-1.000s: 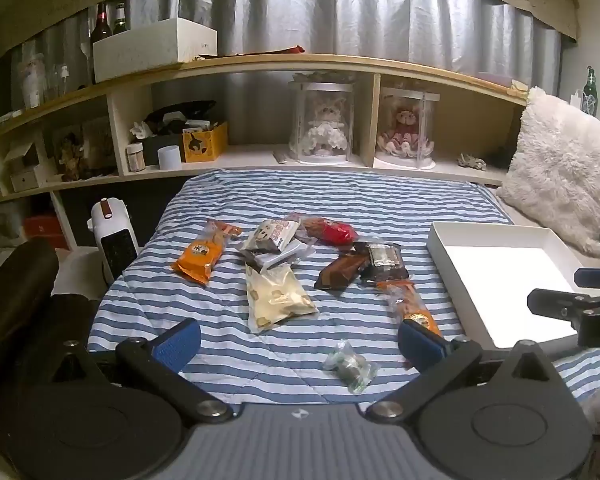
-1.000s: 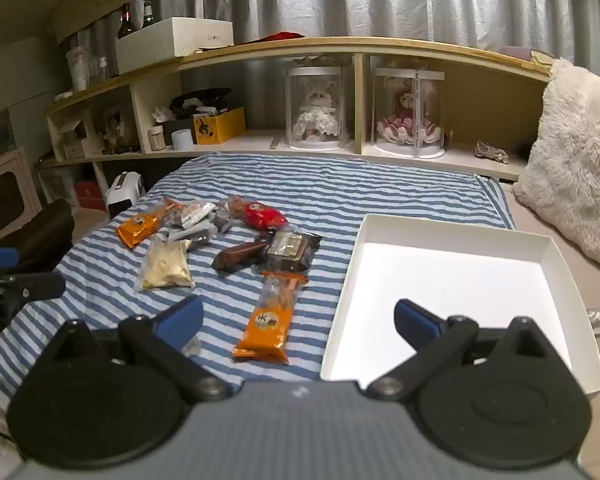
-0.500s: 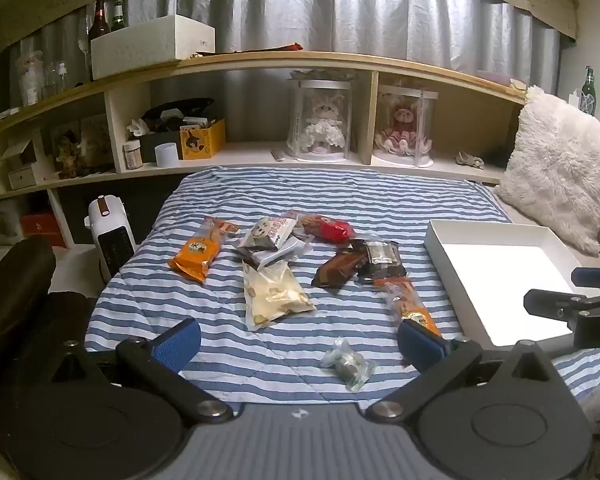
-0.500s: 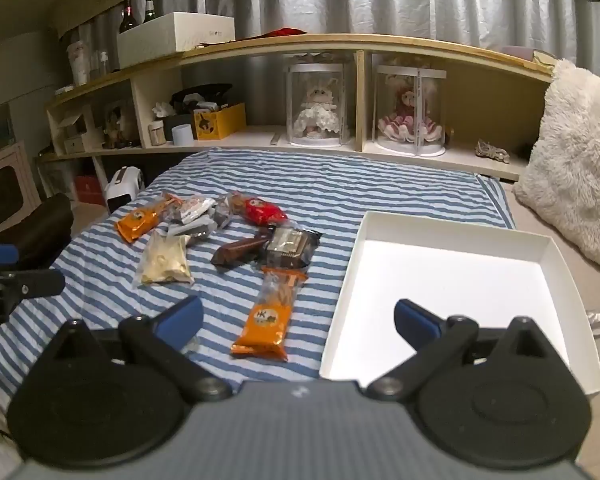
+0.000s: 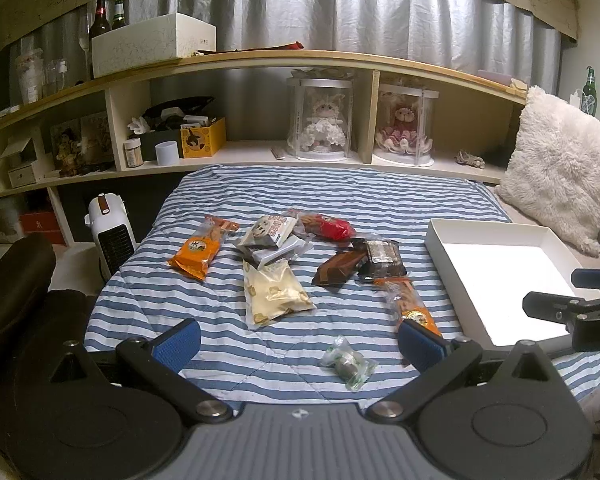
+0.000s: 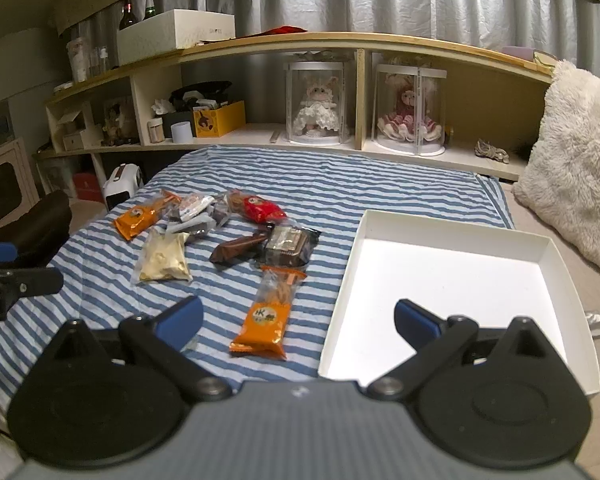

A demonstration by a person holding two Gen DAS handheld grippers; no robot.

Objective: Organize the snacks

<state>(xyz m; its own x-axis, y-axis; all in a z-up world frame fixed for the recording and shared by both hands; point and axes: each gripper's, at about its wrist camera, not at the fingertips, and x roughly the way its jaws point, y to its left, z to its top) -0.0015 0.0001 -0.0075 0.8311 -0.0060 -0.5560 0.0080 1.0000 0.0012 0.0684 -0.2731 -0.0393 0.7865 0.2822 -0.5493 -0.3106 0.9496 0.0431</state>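
Several snack packets lie on a blue-striped blanket (image 5: 340, 196): an orange packet (image 5: 200, 250) at left, a pale yellow bag (image 5: 274, 294), a red packet (image 5: 330, 227), a brown bar (image 5: 338, 267), a dark packet (image 5: 382, 258), a second orange packet (image 6: 270, 312) and a small clear-wrapped piece (image 5: 346, 362) nearest. An empty white tray (image 6: 452, 280) sits at right. My left gripper (image 5: 298, 344) is open and empty above the blanket's near edge. My right gripper (image 6: 298, 320) is open and empty, straddling the second orange packet and the tray's near left corner.
A wooden shelf (image 5: 300, 60) with doll cases, boxes and bottles runs behind the bed. A fluffy white pillow (image 5: 560, 168) lies at the far right. A small white heater (image 5: 110, 236) stands on the floor at left, beside a dark rolled object (image 5: 12, 280).
Both grippers have drawn back and risen slightly, so the snacks and tray sit a little farther away. Nothing was picked up or moved.
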